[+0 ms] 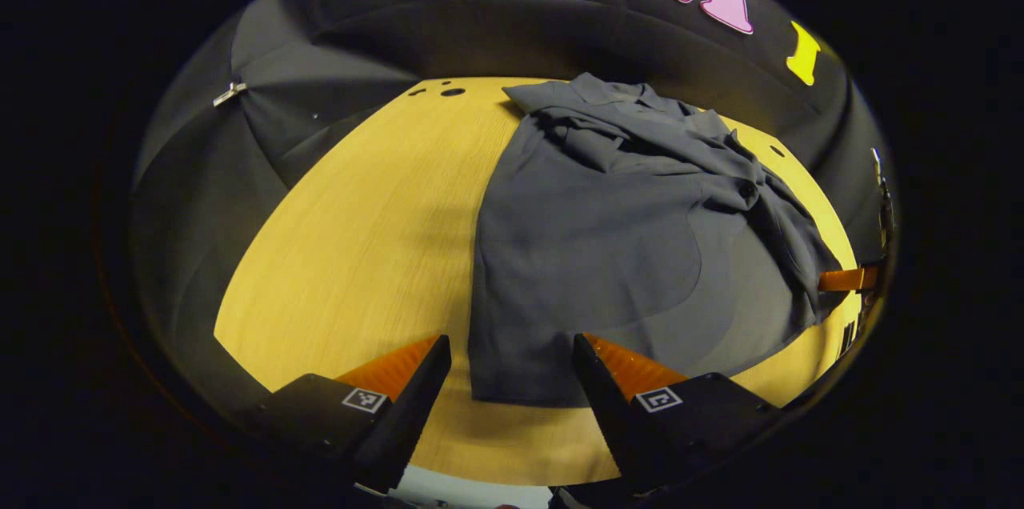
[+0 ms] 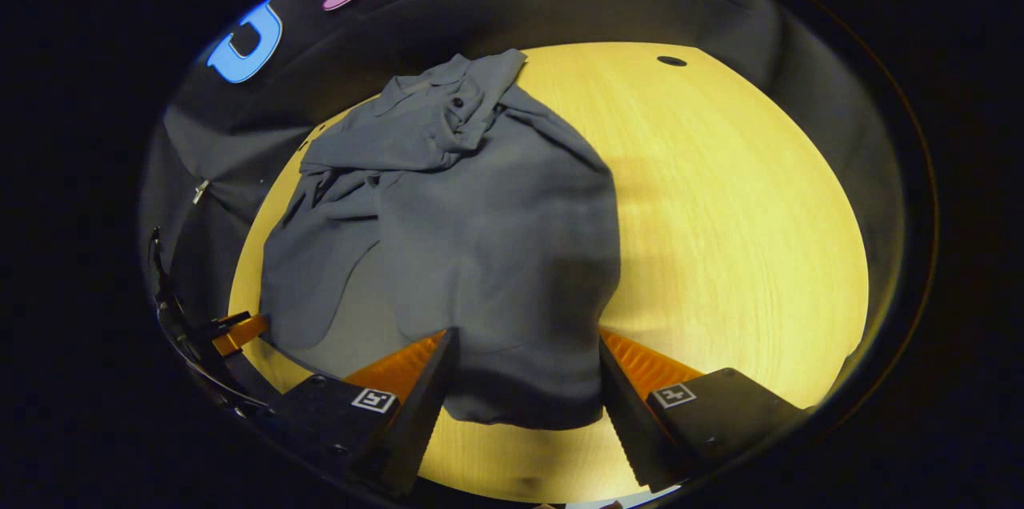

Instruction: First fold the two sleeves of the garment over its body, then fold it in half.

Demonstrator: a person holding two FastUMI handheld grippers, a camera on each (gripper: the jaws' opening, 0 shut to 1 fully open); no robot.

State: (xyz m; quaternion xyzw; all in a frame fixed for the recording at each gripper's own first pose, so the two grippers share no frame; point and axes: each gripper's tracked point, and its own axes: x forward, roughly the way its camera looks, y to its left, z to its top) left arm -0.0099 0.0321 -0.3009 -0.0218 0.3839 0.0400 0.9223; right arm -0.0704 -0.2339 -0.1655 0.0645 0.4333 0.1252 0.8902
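Observation:
A dark grey shirt [image 1: 592, 245] lies on the wooden table [image 1: 368, 237], its collar at the far end and both sleeves folded in over the body. In the left gripper view my left gripper [image 1: 512, 353] hangs open over the shirt's near left hem corner, fingers apart and holding nothing. At that view's right edge the right gripper [image 1: 852, 278] shows by the shirt's side. In the right gripper view the shirt [image 2: 480, 237] spreads ahead, and my right gripper [image 2: 524, 349] stands open astride its near right hem corner. The left gripper [image 2: 236, 333] appears at the lower left, by the hem.
Bare table [image 2: 720, 237] stretches to the right of the shirt in the right gripper view and to its left in the left gripper view. Small dark holes [image 1: 452, 91] mark the table's far edge. The black cloth wall [image 1: 320, 69] closes in behind.

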